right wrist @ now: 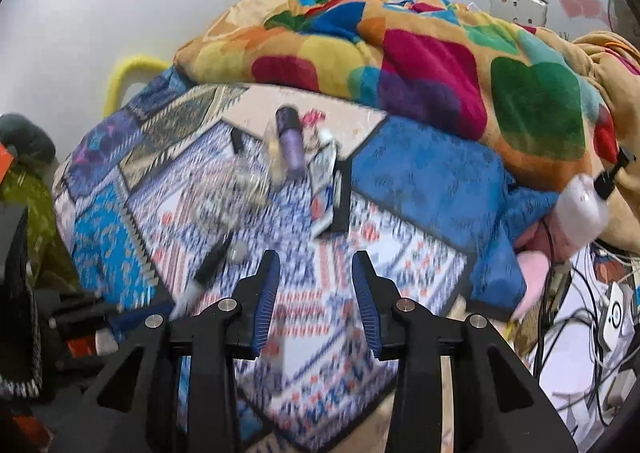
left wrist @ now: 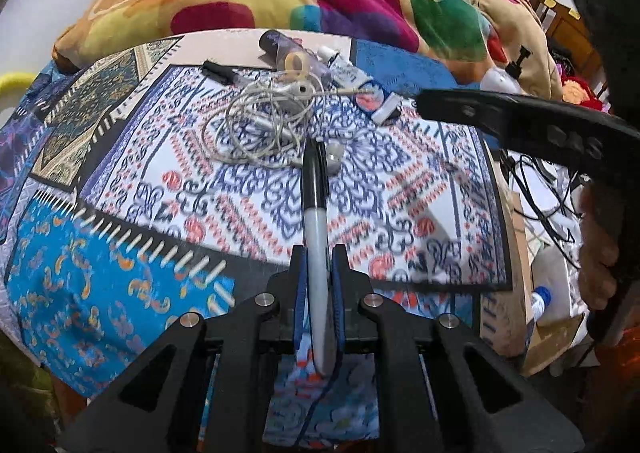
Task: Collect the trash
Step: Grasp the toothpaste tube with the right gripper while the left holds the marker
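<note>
Your left gripper (left wrist: 318, 281) is clamped on a black-capped marker (left wrist: 316, 213), lifted above the patterned cloth (left wrist: 260, 193). Your right gripper (right wrist: 316, 293) stands part-open and empty. Left, by my judgement: the tangled white cable (left wrist: 256, 125), purple bottle (left wrist: 276, 45), tape roll (left wrist: 296, 62) and tube (left wrist: 348, 73) at the far side.

Grey marker (left wrist: 316, 213) with black cap, pointing away; tangled white cable (left wrist: 260, 125), purple tube (left wrist: 280, 45) on patterned mat (left wrist: 140, 157)
</note>
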